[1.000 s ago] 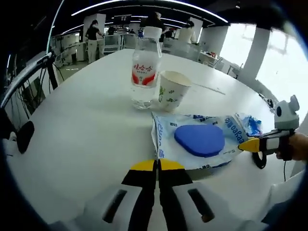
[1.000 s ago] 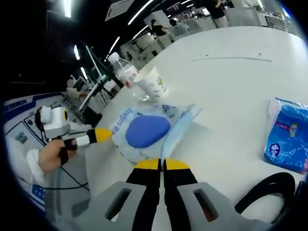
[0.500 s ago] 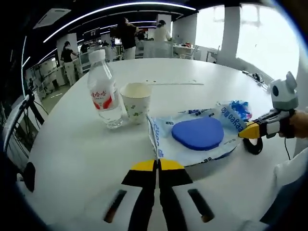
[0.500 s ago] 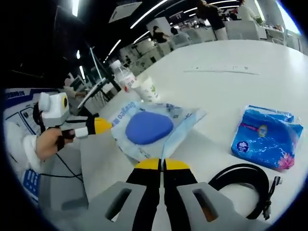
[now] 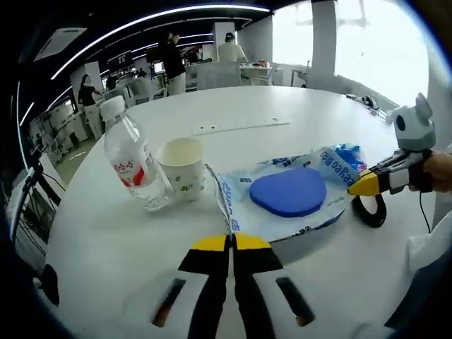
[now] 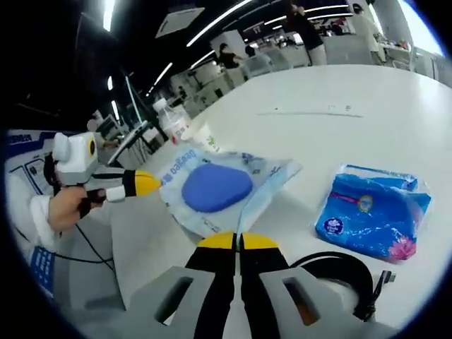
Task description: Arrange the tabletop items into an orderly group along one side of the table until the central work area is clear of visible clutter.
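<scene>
A blue-and-white plastic bag (image 5: 282, 212) with a blue oval pad (image 5: 288, 192) in it is stretched between both grippers over the white table (image 5: 127, 247). My left gripper (image 5: 231, 242) is shut on the bag's near edge. My right gripper (image 5: 367, 183) comes in from the right, its yellow tip on the far end. In the right gripper view, the right gripper (image 6: 239, 241) is shut on the bag (image 6: 244, 169), and the left gripper (image 6: 140, 183) holds its other side. A water bottle (image 5: 131, 166) and a paper cup (image 5: 182, 168) stand upright just left of the bag.
A blue tissue packet (image 6: 371, 215) lies to the right of the bag. Beside it sits a coiled black cable (image 6: 339, 272). A long white strip (image 5: 240, 126) lies further back on the table. People stand among desks in the background.
Both grippers keep their hold on the bag. Both views have swung, so the tissue packet and cable now show fully in the right gripper view. Bottle and cup still stand together.
</scene>
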`<state>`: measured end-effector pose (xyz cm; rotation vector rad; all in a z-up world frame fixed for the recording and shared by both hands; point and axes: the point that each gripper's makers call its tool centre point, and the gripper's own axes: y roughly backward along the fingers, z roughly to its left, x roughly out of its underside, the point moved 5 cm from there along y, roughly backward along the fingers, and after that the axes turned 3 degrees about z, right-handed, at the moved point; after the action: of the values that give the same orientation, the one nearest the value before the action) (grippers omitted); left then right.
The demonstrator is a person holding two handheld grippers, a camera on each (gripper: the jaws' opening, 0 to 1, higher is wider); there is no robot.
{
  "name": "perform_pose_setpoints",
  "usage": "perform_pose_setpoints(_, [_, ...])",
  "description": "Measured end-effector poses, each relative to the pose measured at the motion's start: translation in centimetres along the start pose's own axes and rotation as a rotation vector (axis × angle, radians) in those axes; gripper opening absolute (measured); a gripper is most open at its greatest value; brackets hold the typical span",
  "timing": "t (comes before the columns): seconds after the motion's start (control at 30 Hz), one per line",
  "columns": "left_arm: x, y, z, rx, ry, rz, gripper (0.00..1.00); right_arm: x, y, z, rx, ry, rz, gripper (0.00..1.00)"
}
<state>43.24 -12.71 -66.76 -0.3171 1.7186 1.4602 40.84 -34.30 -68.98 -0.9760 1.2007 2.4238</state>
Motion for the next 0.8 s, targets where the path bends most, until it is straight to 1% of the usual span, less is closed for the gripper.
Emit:
perform_pose_setpoints(0.17, [-1.0,-0.8,-0.1,0.011,-0.024,0.007,0.0,-0.7,0.0,-0.8,0.019,-0.005,-0.012,0.0])
perform_pose_setpoints(0.3, [-1.7,-1.7,-0.2,0.015,-0.084,0.023,0.0,-1.2,-0.2,-1.6,0.03,-0.011,-0.014,0.0])
perform_pose_setpoints(0.6, [-2.6,-3.3,0.0,0.016,-0.088,0.052,0.0,-2.4,-1.0,-3.0,0.056,-0.043,-0.008,0.0])
perform_pose_setpoints(0.63, [-2.7,-3.5,-0.1,0.013,-0.096,0.056,0.0,-2.5,-1.1,-3.1,0.06,-0.056,-0.012,0.0])
perform_pose_setpoints(0.7, [-3.0,-3.9,0.0,0.003,-0.12,0.062,0.0,-2.5,-1.3,-3.2,0.065,-0.053,-0.011,0.0])
perform_pose_setpoints(0.8, [-3.2,-4.7,0.2,0.002,-0.13,0.078,0.0,-2.4,-1.7,-3.6,0.071,-0.064,-0.005,0.0])
